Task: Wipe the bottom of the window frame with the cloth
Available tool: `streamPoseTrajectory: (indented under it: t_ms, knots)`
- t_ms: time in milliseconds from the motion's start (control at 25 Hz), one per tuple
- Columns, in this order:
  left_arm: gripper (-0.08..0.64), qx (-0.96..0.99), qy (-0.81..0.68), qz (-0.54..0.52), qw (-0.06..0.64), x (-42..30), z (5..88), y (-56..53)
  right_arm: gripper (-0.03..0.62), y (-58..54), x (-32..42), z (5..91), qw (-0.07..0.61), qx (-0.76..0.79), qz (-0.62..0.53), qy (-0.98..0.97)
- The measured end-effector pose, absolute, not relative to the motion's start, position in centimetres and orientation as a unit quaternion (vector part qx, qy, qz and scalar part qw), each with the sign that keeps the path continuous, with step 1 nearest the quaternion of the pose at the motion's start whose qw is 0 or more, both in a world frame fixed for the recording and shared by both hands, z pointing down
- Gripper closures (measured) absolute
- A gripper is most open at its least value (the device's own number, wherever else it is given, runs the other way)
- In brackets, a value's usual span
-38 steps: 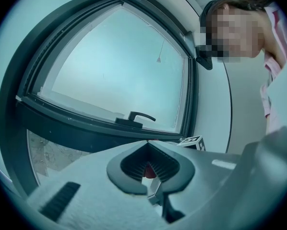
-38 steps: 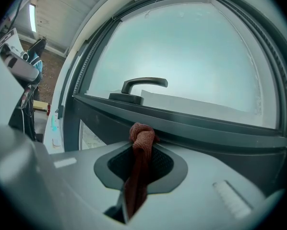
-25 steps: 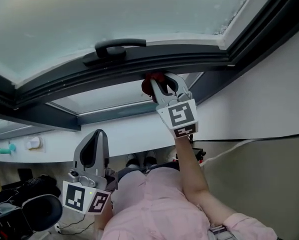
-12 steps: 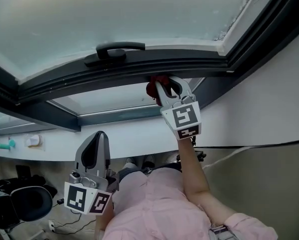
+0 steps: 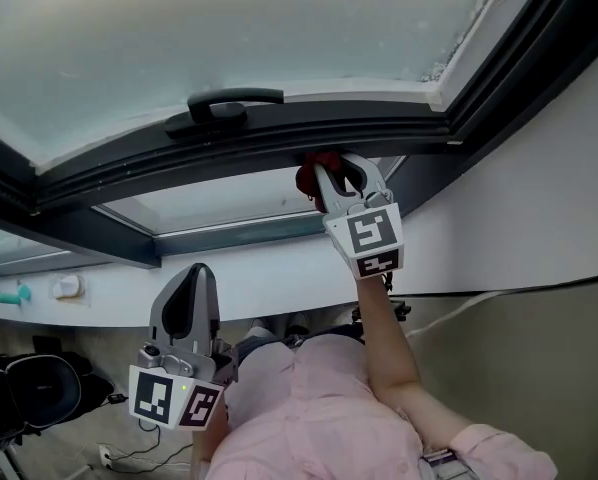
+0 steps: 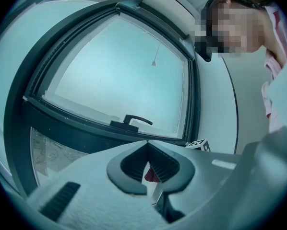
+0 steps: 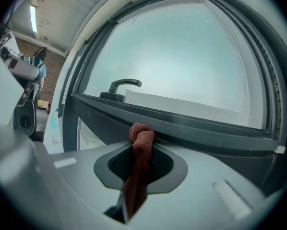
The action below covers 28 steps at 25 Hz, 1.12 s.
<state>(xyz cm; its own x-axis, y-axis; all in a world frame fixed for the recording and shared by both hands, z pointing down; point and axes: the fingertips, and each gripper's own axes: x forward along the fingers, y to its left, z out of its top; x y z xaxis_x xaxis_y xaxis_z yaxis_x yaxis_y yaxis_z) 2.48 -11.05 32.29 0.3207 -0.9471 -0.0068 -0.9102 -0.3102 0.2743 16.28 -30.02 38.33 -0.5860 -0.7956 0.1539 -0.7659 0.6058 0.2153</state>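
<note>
The right hand-held gripper (image 5: 327, 171) is raised to the window, and its jaws are pinched on a dark red cloth (image 7: 139, 169). The cloth is held as a narrow strip between the two jaws, and its upper end is bunched into a knot-like lump above the jaw tips. This lump is pressed against the dark bottom bar of the window frame (image 5: 399, 128), a little to the right of the black window handle (image 5: 229, 104) and near the frame's right corner. Above the bar the frosted glass pane (image 5: 229, 28) is seen.

The left hand-held gripper (image 5: 192, 286) is kept low, well apart from the frame, near the person's pink shirt (image 5: 309, 408). Its jaws are pressed together at the tips and nothing is held between them; it is pointed up toward the window. A white wall (image 5: 549, 188) is seen to the right of the frame.
</note>
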Motion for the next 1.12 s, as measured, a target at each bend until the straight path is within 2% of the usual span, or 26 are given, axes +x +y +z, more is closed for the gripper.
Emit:
streamPoseTrajectory:
  t_ms: [1120]
  knots:
    - [0.559,0.812,-0.566,-0.082,0.114,3.0,32.4,-11.1,0.538,-30.9,20.1,38.0,0.119,0.483,-0.061,-0.865]
